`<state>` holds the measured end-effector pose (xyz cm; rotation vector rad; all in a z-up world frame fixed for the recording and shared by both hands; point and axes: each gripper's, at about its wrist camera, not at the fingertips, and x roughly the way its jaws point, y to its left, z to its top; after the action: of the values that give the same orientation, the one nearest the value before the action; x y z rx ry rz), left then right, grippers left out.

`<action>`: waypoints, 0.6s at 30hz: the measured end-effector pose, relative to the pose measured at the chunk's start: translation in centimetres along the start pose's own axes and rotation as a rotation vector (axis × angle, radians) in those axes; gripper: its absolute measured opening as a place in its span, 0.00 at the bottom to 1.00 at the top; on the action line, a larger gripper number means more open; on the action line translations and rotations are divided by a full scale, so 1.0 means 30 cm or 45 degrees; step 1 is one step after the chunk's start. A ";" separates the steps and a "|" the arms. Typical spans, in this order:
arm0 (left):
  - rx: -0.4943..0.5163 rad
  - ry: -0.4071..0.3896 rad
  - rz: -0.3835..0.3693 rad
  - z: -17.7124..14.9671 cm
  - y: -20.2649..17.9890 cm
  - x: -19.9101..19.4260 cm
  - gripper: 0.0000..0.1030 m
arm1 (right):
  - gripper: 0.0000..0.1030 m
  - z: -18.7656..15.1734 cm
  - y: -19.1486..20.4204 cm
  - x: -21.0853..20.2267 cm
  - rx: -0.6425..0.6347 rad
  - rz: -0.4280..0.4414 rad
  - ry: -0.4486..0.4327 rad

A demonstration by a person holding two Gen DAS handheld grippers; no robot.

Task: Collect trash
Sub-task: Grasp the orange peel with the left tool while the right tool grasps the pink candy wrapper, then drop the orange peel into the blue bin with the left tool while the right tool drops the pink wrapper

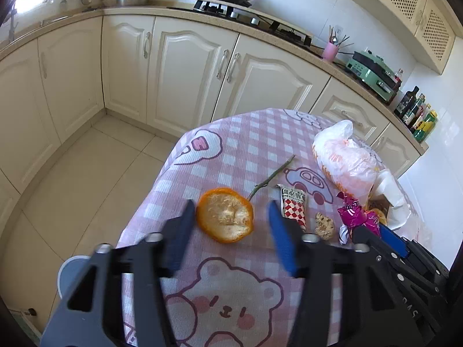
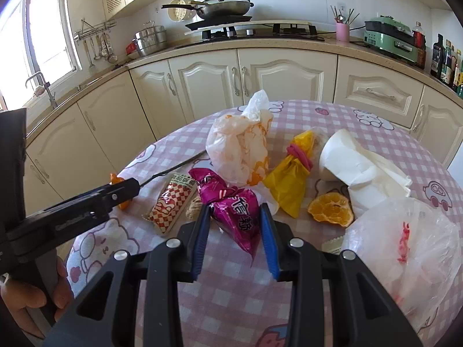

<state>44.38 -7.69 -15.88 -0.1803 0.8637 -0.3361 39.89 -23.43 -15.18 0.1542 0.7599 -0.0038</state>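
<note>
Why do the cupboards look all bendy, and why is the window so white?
Both wrist views use fisheye lenses, so the straight counter curves. In the right wrist view, daylight washes the window out to white. In the left wrist view, the left gripper fingers look smeared with blur, while the orange peel between them is sharper.

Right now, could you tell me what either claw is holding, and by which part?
Nothing is held: the left claw is open around the orange peel, the right claw around the magenta wrapper.

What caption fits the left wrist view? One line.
Open left tool straddles an orange peel on the pink checked tablecloth.
</note>
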 end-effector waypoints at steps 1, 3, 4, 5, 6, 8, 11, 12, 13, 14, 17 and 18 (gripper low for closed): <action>-0.001 -0.004 -0.007 -0.001 -0.001 -0.002 0.34 | 0.33 0.001 -0.001 0.000 -0.003 0.004 0.001; 0.014 -0.017 0.004 -0.005 -0.002 -0.016 0.30 | 0.33 -0.002 0.006 -0.005 -0.010 0.015 -0.002; 0.022 -0.024 0.016 -0.007 -0.002 -0.022 0.29 | 0.33 -0.002 0.010 -0.008 -0.014 0.023 -0.003; 0.031 -0.037 0.026 -0.011 -0.004 -0.036 0.29 | 0.33 -0.003 0.013 -0.011 -0.017 0.030 -0.006; 0.035 -0.043 0.028 -0.016 -0.002 -0.051 0.28 | 0.33 -0.004 0.017 -0.015 -0.021 0.036 -0.008; 0.032 -0.053 0.034 -0.024 0.005 -0.081 0.28 | 0.33 -0.006 0.023 -0.022 -0.022 0.051 -0.012; 0.027 -0.079 0.045 -0.034 0.014 -0.137 0.28 | 0.33 -0.006 0.038 -0.050 -0.028 0.064 -0.035; 0.025 -0.091 0.052 -0.038 0.017 -0.162 0.28 | 0.33 -0.006 0.047 -0.062 -0.032 0.067 -0.046; 0.024 -0.105 0.054 -0.043 0.021 -0.188 0.28 | 0.33 -0.007 0.058 -0.074 -0.037 0.075 -0.052; 0.023 -0.114 0.058 -0.048 0.025 -0.206 0.28 | 0.33 -0.009 0.068 -0.084 -0.041 0.083 -0.057; 0.018 -0.142 0.080 -0.066 0.046 -0.271 0.28 | 0.33 -0.020 0.102 -0.116 -0.053 0.102 -0.066; 0.012 -0.148 0.084 -0.071 0.053 -0.288 0.28 | 0.33 -0.025 0.116 -0.130 -0.057 0.109 -0.072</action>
<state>37.88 -3.14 -11.54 -0.1610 0.7513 -0.2652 36.76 -20.07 -12.56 0.1434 0.6961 0.0893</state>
